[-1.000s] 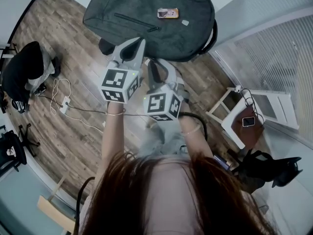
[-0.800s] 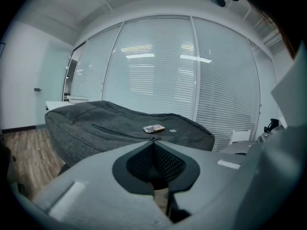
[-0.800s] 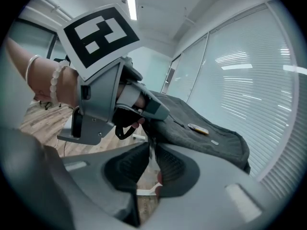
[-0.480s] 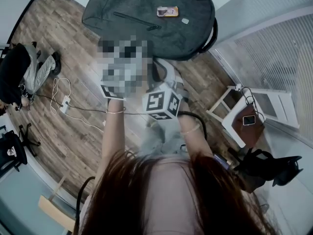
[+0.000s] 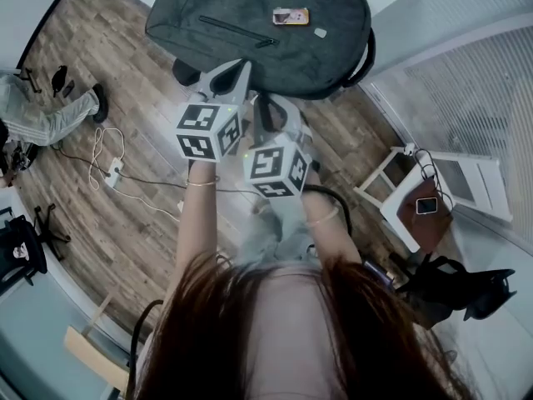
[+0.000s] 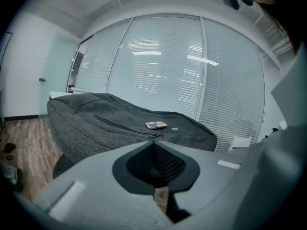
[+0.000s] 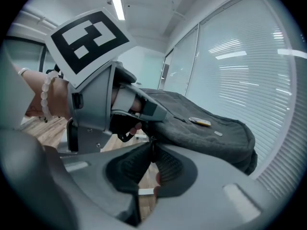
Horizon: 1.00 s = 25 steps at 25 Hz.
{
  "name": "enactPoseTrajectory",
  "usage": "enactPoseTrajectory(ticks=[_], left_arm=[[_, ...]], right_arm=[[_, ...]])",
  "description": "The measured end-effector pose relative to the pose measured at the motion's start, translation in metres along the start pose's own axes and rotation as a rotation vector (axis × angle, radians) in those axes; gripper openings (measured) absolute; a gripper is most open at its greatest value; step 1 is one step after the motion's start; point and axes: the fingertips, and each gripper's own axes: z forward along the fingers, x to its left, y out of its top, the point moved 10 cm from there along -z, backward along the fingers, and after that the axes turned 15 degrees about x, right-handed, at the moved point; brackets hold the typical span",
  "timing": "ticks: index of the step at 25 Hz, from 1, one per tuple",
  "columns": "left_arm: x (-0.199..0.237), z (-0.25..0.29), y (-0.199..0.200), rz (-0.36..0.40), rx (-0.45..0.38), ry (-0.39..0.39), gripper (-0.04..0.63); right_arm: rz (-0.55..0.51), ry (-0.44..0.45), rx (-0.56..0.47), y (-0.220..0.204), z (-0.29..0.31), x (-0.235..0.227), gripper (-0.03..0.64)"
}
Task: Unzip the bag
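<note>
Bag (image 5: 250, 7), big and gray, lies flat with its zipper (image 5: 237, 32) shut. Left gripper (image 5: 241, 67) and right gripper (image 5: 266, 105) hover near its edge, both pinched together, holding nothing.

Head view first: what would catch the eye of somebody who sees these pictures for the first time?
A big dark grey bag fills the top of the head view, with a small yellowish item lying on it. Just below, the left hand-held gripper and the right hand-held gripper point at its near edge, side by side, jaws together and empty.
</note>
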Motion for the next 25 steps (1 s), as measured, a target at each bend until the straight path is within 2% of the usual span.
enactPoseTrajectory(ticks=[4,9,25], left_arm=[[-0.002,0.0,-0.001,-0.007,0.0,0.011,0.009],[-0.003,0.001,-0.001,-0.017,0.01,0.023,0.009],[-0.003,0.0,-0.004,-0.046,-0.001,0.04,0.008]], right_arm=[[0.038,0.027,-0.005,-0.001,-0.002,-0.002,0.008],[0.05,0.035,-0.004,-0.003,-0.003,-0.003,0.008],[0.096,-0.018,0.031,-0.017,-0.016,-0.015,0.008]])
